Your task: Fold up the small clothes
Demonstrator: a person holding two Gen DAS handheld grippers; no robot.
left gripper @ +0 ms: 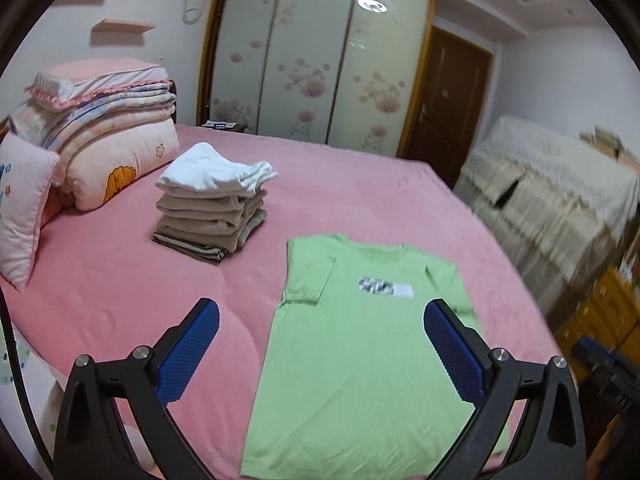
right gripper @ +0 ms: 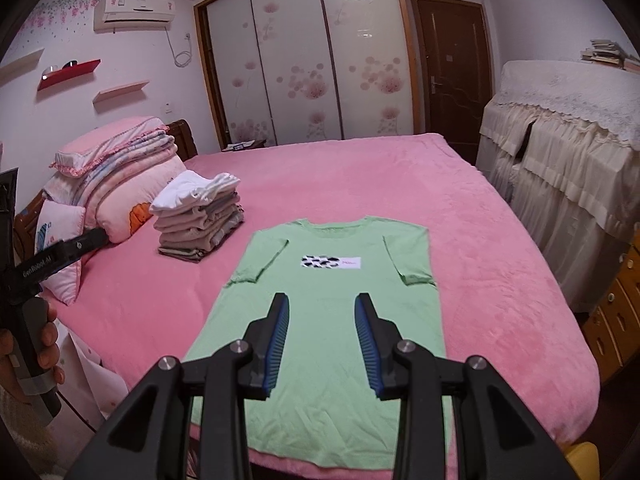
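a green shirt (right gripper: 328, 320) lies flat, front up, on a pink bed (right gripper: 500, 280), neck toward the far wardrobe (right gripper: 304, 64), both short sleeves folded in over the chest. a small printed patch sits at its chest.

in the left wrist view the left gripper (left gripper: 320, 316) hangs above the bed with its blue pads spread wide and nothing between them; the shirt lies below, from 12 to 5 o'clock of it.

in the right wrist view the right gripper (right gripper: 322, 300) hangs over the shirt's lower half, jaws partly apart, gripping nothing, clear of the cloth.

a stack (right gripper: 200, 220) of folded clothes, white on top, sits on the bed at 10 o'clock from the shirt, apart from it. beyond that, at the head of the bed, lie pink quilts (right gripper: 120, 168). a hand (right gripper: 24, 360) holding the left gripper's handle shows at 9 o'clock of the right wrist view.
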